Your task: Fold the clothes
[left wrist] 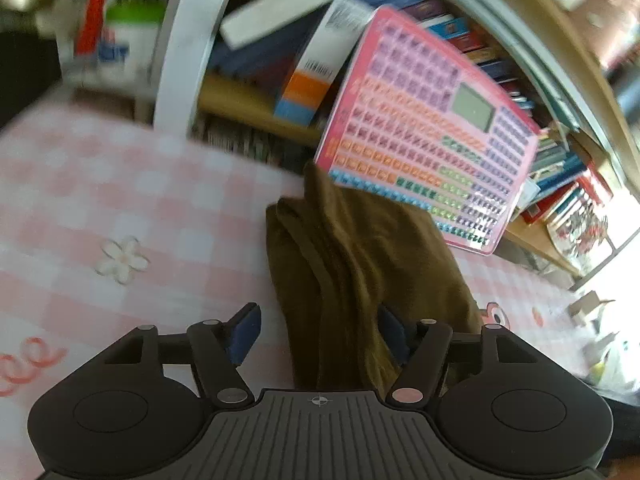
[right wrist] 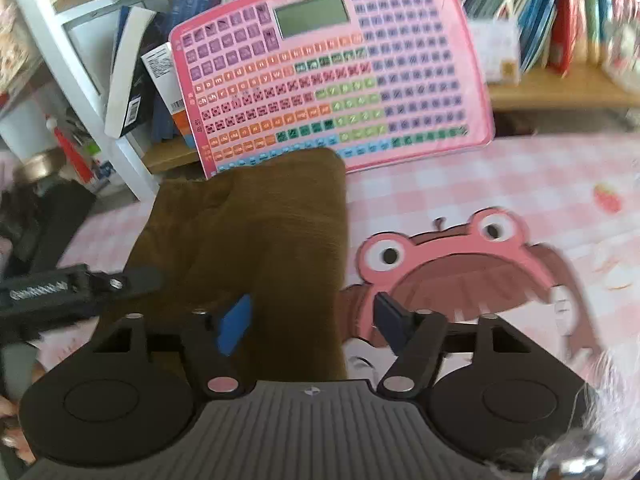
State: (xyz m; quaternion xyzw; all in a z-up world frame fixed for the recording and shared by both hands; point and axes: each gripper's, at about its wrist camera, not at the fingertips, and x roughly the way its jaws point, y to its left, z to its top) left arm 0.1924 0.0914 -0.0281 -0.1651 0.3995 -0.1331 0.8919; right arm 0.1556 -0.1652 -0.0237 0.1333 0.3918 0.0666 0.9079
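We see a brown garment (right wrist: 248, 248) lying folded into a long stack on a pink-and-white checked tablecloth (left wrist: 120, 200), its far end touching the foot of a pink keyboard toy (right wrist: 332, 80) that leans against shelves crammed with books (right wrist: 132, 76).

Our left gripper (left wrist: 320, 334) hangs over the near end of the cloth with its jaws spread wide; one blue pad (left wrist: 244, 336) stands over bare tablecloth, while the other is half hidden at the garment's edge, and we cannot say whether it touches the fabric. From the left wrist view the folds show as several stacked ridges running away from us.

Our right gripper (right wrist: 316, 328) also stands wide, holding nothing: its left blue pad (right wrist: 234, 330) sits over the brown cloth and its dark right finger over a pink cartoon frog (right wrist: 440, 256) printed on the tablecloth. The garment's straight right edge runs between the two fingers. At the left of that view the black body of the other gripper (right wrist: 60, 292) reaches to the cloth's side. Both views are somewhat blurred.
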